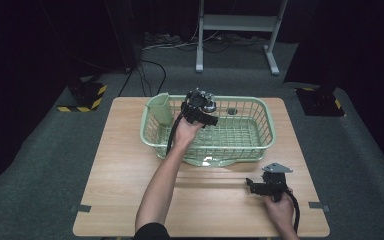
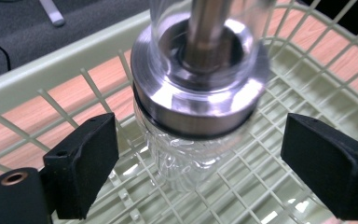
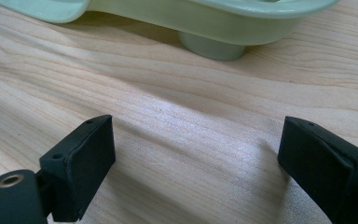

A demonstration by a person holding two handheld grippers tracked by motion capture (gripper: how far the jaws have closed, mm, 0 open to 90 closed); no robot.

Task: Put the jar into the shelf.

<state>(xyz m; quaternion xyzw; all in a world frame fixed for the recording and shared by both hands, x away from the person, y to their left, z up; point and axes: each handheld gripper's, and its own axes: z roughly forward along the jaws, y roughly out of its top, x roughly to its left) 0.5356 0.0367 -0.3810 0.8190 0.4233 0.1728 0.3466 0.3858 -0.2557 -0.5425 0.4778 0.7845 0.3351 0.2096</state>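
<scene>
High view: the left gripper is seen held over the far left part of a pale green basket, which stands on the wooden table. Just beside it a glass jar with a steel collar is seen inside the basket, close to the far wall. From the left gripper view, the jar is shown between the two black jaws, which are spread apart with a clear gap on either side, so nothing is pinched; the jar's clear body appears to be set on the basket's mesh floor. The jar's placing in the basket can therefore be judged as done, with the release made. What is left for that hand is judged to be a withdrawal clear of the jar and the rim without knocking the tall piece over

The right gripper is held low at the near right of the table, well apart from the basket. Its jaws are seen spread wide over bare wood in the right gripper view, with nothing between them. No further loose item is made out on the tabletop, so little more seems to be left
</scene>
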